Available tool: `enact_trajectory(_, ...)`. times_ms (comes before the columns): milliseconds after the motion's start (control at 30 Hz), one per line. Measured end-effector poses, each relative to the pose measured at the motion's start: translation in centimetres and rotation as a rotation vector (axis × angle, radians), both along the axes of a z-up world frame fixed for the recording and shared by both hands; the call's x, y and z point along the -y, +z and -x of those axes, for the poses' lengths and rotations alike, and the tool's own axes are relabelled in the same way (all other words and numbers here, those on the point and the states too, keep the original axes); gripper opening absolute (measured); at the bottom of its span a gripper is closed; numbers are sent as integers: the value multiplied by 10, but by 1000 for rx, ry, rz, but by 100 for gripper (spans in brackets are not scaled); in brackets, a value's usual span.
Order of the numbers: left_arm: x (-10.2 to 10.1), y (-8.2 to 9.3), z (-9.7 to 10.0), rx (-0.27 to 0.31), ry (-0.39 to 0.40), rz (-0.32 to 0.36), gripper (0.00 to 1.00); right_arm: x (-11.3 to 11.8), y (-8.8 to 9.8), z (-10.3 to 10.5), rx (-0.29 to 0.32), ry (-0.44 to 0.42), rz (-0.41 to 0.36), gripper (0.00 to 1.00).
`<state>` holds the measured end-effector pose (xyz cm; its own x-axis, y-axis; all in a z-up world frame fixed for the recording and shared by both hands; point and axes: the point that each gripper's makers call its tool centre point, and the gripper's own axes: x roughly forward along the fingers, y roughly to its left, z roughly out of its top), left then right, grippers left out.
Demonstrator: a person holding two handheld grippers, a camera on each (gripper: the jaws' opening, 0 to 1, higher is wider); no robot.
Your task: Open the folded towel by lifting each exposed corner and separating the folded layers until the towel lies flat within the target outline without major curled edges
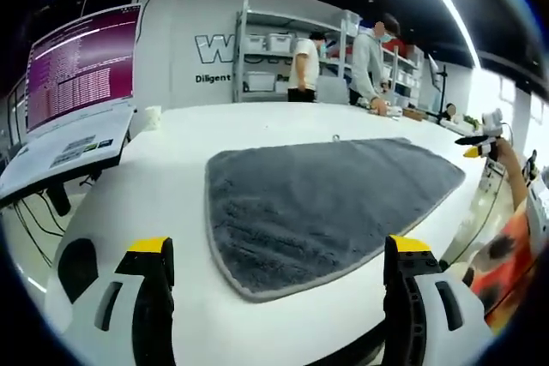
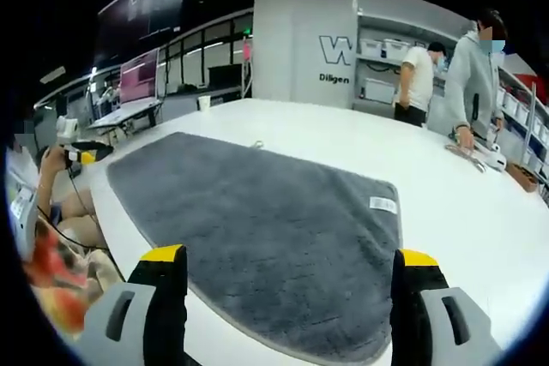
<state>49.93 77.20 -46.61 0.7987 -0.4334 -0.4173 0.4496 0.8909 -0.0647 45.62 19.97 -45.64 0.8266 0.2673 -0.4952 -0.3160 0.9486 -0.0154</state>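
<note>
A grey towel (image 1: 326, 203) lies spread out on the white table (image 1: 171, 177), its paler hem running along the near edge. In the right gripper view the towel (image 2: 257, 220) carries a small white label (image 2: 383, 204) near its right edge. My left gripper (image 1: 279, 250) is open just short of the towel's near edge, holding nothing. My right gripper (image 2: 287, 259) is open over the towel's near edge, also with nothing in it. Each view catches the other gripper held in a hand at the table's side: the right gripper (image 1: 480, 139) and the left gripper (image 2: 81, 153).
A small loop (image 1: 335, 137) lies on the table past the towel. A monitor (image 1: 77, 66) and a cup (image 1: 153, 117) stand at the left. Two people (image 1: 304, 62) (image 1: 371, 62) stand by shelves (image 1: 266, 49) behind the table. Small items (image 2: 480, 153) lie at the far right.
</note>
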Motion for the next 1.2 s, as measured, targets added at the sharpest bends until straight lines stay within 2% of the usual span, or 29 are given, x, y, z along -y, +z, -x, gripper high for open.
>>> enact_trajectory(500, -6, 4, 4, 17, 11, 4, 100, -11, 4, 2, 1, 5, 7, 99)
enact_trajectory(867, -2, 4, 5, 17, 1, -3, 100, -5, 7, 4, 5, -2, 9, 99)
enact_trajectory(1200, 2, 4, 2, 15, -12, -6, 100, 2, 1, 7, -9, -15, 10, 99)
